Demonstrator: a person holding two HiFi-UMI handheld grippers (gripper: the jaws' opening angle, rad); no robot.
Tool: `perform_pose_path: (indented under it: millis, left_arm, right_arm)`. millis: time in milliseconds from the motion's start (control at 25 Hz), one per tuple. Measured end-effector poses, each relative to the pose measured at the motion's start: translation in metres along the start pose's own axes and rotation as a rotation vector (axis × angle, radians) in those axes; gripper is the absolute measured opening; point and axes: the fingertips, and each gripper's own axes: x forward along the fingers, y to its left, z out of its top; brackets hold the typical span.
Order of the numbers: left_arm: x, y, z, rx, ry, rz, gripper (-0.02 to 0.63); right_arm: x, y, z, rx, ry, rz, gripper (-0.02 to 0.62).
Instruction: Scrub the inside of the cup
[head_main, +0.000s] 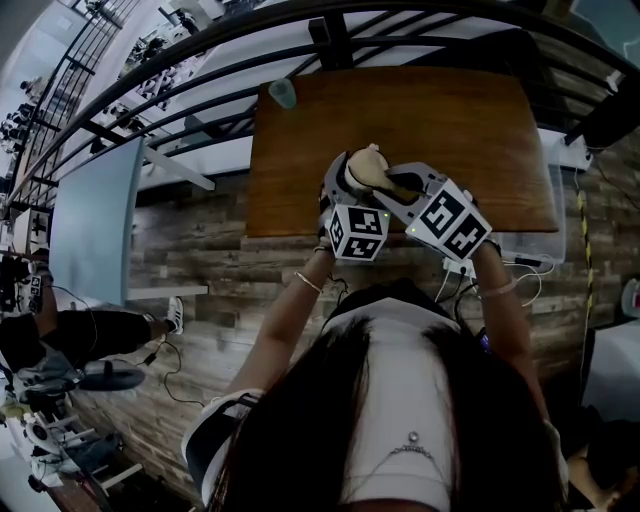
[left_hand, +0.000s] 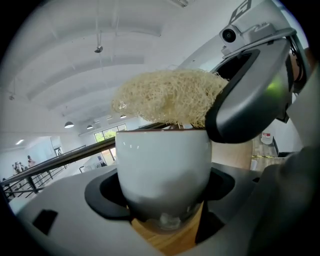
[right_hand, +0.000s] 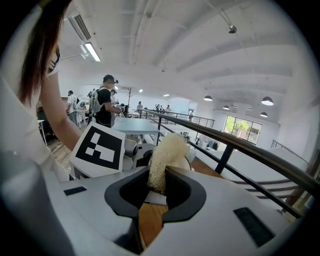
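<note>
My left gripper (left_hand: 162, 195) holds the white cup (left_hand: 162, 160) upright, with its jaws set wide and pressing on both sides of it, above the wooden table (head_main: 450, 120). My right gripper (right_hand: 157, 192) has its jaws pinched narrow on the tail of a pale loofah scrubber (right_hand: 165, 155). The scrubber's bulk sits just beyond those jaws, bulging over the cup's rim. Left of them, a marker cube (right_hand: 98, 148) shows black-and-white squares.

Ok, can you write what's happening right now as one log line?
step: scrubbing | left gripper: shut on white cup | right gripper: shut on loofah scrubber | scrubber position: at cup's mouth
</note>
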Motion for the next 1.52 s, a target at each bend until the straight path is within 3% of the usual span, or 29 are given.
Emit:
perform_pose_path:
  millis: [280, 600, 1520]
  left_arm:
    - [0.001, -0.002, 0.002, 0.001, -0.004, 0.002, 0.408]
    - [0.002, -0.003, 0.003, -0.044, -0.005, 0.001, 0.408]
    - [-0.018, 0.020, 0.007, -0.244, -0.019, 0.107, 0.408]
  right_arm:
    - [-0.012, -0.019, 0.007, 0.088, -0.084, -0.060, 0.075]
    - [-0.030, -0.047, 0.001, 0.145, -0.110, -0.133, 0.074]
    - [-0.060, -0.060, -0.038, 0.313, -0.134, -0.283, 0.074]
